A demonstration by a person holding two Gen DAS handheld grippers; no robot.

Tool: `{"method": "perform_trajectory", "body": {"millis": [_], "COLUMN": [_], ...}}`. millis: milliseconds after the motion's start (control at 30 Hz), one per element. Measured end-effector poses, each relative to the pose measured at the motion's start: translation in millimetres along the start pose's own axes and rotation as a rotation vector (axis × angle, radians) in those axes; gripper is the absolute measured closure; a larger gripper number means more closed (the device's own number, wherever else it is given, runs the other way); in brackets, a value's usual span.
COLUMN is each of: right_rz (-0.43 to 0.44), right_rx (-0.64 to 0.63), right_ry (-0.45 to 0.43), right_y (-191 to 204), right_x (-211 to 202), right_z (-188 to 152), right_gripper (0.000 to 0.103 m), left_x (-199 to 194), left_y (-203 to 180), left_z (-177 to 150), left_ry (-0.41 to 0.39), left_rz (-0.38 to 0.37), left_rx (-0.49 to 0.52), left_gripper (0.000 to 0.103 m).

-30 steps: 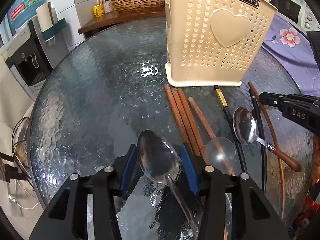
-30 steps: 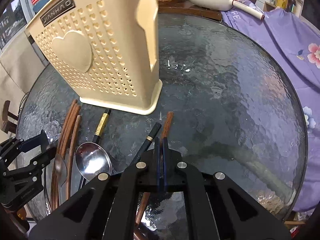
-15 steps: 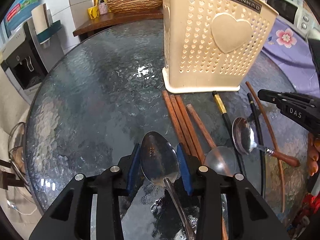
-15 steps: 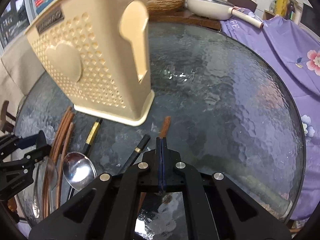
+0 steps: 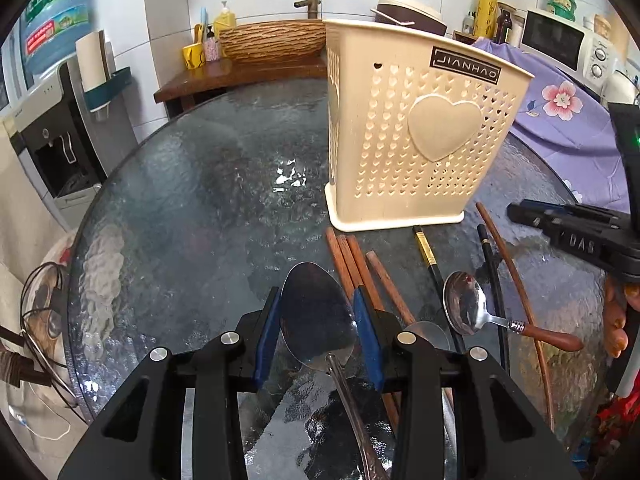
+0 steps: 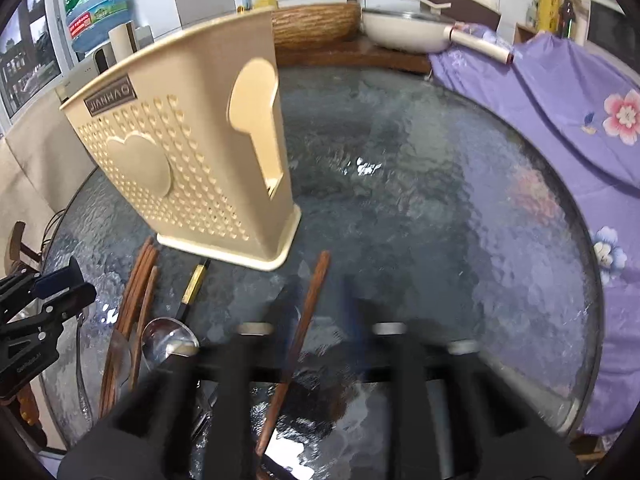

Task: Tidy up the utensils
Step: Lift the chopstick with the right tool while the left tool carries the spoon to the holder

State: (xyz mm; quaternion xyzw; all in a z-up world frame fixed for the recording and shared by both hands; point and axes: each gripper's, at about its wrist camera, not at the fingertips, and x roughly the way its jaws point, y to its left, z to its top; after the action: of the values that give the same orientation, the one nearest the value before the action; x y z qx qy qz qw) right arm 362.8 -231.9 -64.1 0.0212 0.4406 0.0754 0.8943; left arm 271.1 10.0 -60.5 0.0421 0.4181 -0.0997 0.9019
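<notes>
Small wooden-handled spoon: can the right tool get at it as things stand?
Probably yes. The small spoon lies uncovered on the glass table, between the black chopsticks. The right tool, jaws opening, hovers just beyond it, with only the thin brown chopstick lying between them.

A steel spoon (image 5: pixel 316 316) is sitting bowl-forward near wooden chopsticks (image 5: pixel 352 264) lying before the upright cream holder (image 5: pixel 416 128).

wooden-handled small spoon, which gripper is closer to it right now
Right. The right gripper hovers just beyond the wooden-handled spoon, jaws opening around a brown chopstick. The left gripper sits farther off, past the chopsticks, clamped on a large metal spoon.
</notes>
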Motion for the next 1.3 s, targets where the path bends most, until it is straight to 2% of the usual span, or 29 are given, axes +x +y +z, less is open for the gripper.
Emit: {"method": "perform_trajectory", "body": {"millis": [100, 233, 367, 433, 567, 633, 800, 933, 1067, 1300], "right_rz": [-0.007, -0.029, -0.050, -0.083, -0.098, -0.103, -0.091, -0.021, -0.014, -0.076], "right_rx": [0.020, -0.009, -0.039, -0.056, -0.053, -0.041, -0.011, 0.068, 0.082, 0.002], "right_ry": [0.026, 0.079, 0.104, 0.098, 0.109, 0.115, 0.110, 0.060, -0.031, -0.255], "right_y": [3, 11, 21, 24, 28, 28, 24, 6, -5, -10], "right_x": [5, 13, 17, 17, 20, 22, 25, 23, 7, -49], "right_z": [-5, -13, -22, -21, -16, -12, -7, -7, -6, 0], "right_gripper": [0.053, 0.072, 0.074, 0.080, 0.086, 0.092, 0.094, 0.095, 0.095, 0.095], "left_x": [-3, -10, -14, -14, -15, -15, -22, -29, -37, -60], "left_y": [3, 2, 3, 2, 2, 2, 5, 3, 3, 7], "left_z": [1, -1, 0, 1, 1, 1, 4, 5, 7, 13], "left_ry": [-0.008, -0.017, -0.025, -0.026, -0.029, -0.031, -0.056, -0.092, -0.133, -0.212], "left_rz": [0.003, 0.008, 0.007, 0.005, 0.007, 0.005, -0.001, 0.001, -0.006, -0.034], "left_rx": [-0.001, 0.002, 0.007, 0.010, 0.015, 0.009, 0.002, 0.013, 0.009, -0.003], "left_gripper": [0.068, 0.068, 0.068, 0.068, 0.068, 0.068, 0.068, 0.068, 0.068, 0.068]}}
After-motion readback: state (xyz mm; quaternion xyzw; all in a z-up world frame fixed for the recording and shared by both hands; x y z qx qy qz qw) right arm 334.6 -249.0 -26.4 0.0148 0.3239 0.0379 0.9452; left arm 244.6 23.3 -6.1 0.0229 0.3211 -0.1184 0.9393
